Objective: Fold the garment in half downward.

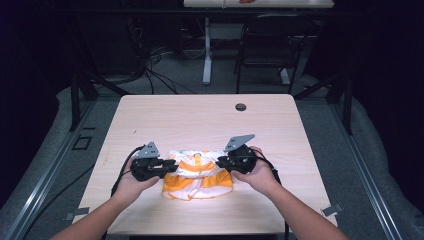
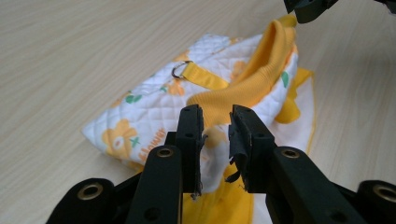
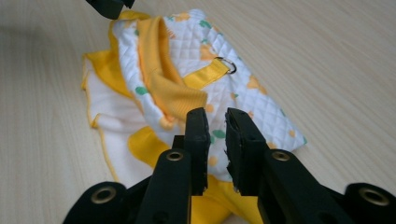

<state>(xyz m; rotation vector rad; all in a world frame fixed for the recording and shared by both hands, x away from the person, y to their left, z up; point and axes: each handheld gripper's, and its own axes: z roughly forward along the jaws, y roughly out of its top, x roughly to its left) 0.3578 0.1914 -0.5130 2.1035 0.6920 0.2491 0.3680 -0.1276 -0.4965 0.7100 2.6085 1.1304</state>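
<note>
The pale wooden table [image 1: 150, 120] stood in a dark room, bare around a small quilted white-and-orange garment [image 1: 197, 180] lying near its front edge. The left gripper [image 1: 170, 166] and right gripper [image 1: 221, 162] met it from either side, jaws slightly parted and seemingly gripping nothing. To fold well, each probably needed a fuller bite of the ribbed yellow band [image 2: 252, 84]; open table lay behind and beside.

Two black grippers, left gripper [image 1: 172, 165] and right gripper [image 1: 218, 162], each topped by a grey three-cornered plate [image 1: 148, 149] and trailing a black cable [image 1: 121, 172]. Brass-ringed screw holes [image 2: 165, 152] along the jaw arms; frayed black pads [image 2: 237, 147] inside. Bare forearms, no sleeves.
</note>
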